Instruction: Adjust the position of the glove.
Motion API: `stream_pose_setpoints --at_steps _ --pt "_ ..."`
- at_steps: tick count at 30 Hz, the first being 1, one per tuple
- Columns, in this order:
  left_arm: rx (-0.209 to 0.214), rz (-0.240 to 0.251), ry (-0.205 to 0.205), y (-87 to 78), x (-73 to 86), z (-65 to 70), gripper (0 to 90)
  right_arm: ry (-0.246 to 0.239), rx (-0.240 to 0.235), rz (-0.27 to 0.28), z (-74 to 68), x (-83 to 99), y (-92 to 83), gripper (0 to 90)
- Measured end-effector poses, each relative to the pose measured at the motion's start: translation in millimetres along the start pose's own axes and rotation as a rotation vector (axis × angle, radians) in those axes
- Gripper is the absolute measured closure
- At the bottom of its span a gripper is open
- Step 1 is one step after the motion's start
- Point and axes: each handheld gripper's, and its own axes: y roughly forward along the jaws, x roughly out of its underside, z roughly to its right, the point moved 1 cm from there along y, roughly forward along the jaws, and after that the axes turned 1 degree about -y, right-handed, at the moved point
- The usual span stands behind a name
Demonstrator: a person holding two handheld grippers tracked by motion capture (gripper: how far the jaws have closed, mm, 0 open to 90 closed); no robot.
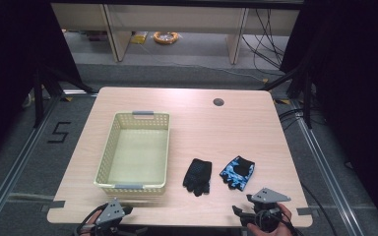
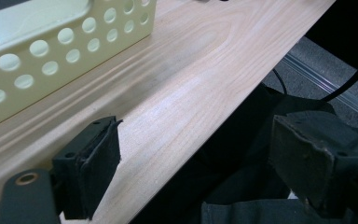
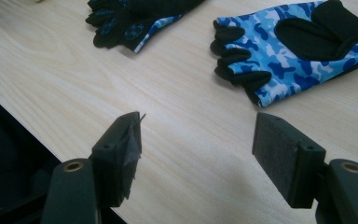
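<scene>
Two gloves [image 3: 279,46] lie well beyond the parted, empty fingers [image 3: 284,158] of the right gripper [image 3: 196,154], the darker glove [image 3: 130,18] being cut off by the frame's top.

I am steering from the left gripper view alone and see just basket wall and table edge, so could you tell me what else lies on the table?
Observer: Two gloves lie right of the basket: a black glove and a blue camouflage glove.
Operator: Thank you. Is the basket empty?
Observer: Yes, the high view shows only its bare floor.
Operator: And is the right gripper holding anything?
Observer: No, the right gripper is open over bare table, short of the blue camouflage glove.
</scene>
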Motion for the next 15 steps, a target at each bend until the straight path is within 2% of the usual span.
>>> stream_pose_setpoints --at_steps 2,6,7,8,10,12,13,15 --pt "0.002 0.000 0.001 0.1 0.0 0.1 16.0 0.000 0.012 0.011 -0.9 0.2 0.6 36.2" --pt "0.002 -0.001 0.000 0.2 0.0 0.0 16.0 -0.002 0.001 0.017 -0.4 -0.1 1.1 38.2" --pt "0.003 -0.001 0.000 0.3 0.0 -0.1 16.0 -0.009 0.019 0.021 -0.1 -0.1 0.9 39.1" --pt "0.003 -0.001 0.001 0.2 -0.1 -0.2 16.0 -0.002 0.011 0.018 -0.6 -0.3 0.9 41.0" --pt "0.004 -0.001 0.000 0.1 -0.1 -0.1 16.0 -0.024 0.007 0.026 0.2 -0.5 2.0 42.2" --pt "0.003 0.000 0.000 0.1 -0.1 0.0 16.0 -0.002 0.000 0.023 -2.1 -1.1 1.6 43.8" --pt "0.003 0.000 0.000 0.1 -0.1 -0.1 16.0 -0.011 -0.012 0.022 -1.4 -1.9 1.8 44.1" --pt "0.002 0.001 0.000 0.1 -0.1 0.0 16.0 -0.018 -0.001 0.026 -1.5 -3.0 0.9 44.9"
